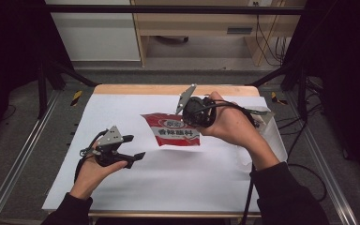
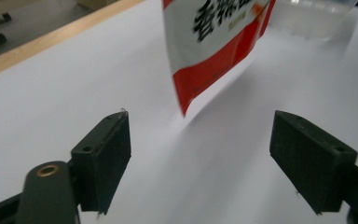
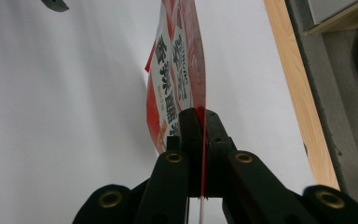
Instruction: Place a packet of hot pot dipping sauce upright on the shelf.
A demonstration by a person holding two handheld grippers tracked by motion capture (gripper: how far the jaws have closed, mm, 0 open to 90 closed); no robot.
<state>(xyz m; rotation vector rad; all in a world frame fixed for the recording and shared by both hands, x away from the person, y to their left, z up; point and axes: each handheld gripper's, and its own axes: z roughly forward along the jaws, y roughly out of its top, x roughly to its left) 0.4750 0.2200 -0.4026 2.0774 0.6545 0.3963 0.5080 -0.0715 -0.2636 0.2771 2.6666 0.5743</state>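
The right claw [image 3: 200, 135] is pinching one edge of a red-and-white seasoning sachet [image 1: 177, 130], its jaws pressed tight together with the thin film sandwiched between them. In the high view the sachet is hanging in the air above the middle of the white surface [image 1: 168, 183], clear of it and casting a shadow below. The left claw [image 1: 133, 147] is hovering low at the left, jaws spread wide and holding nothing; in its own view the sachet's lower corner [image 2: 186, 100] is dangling just ahead of the gap between the jaws, not yet inside it. A clear plastic container [image 1: 267, 129] is sitting at the surface's right edge, behind the right hand.

The step in hand looks like a two-claw grasp, perhaps to tear or steady the packet. To do it well, the left claw should be advancing until the free edge lies well between its jaws before closing, while the right keeps the sachet from swinging.
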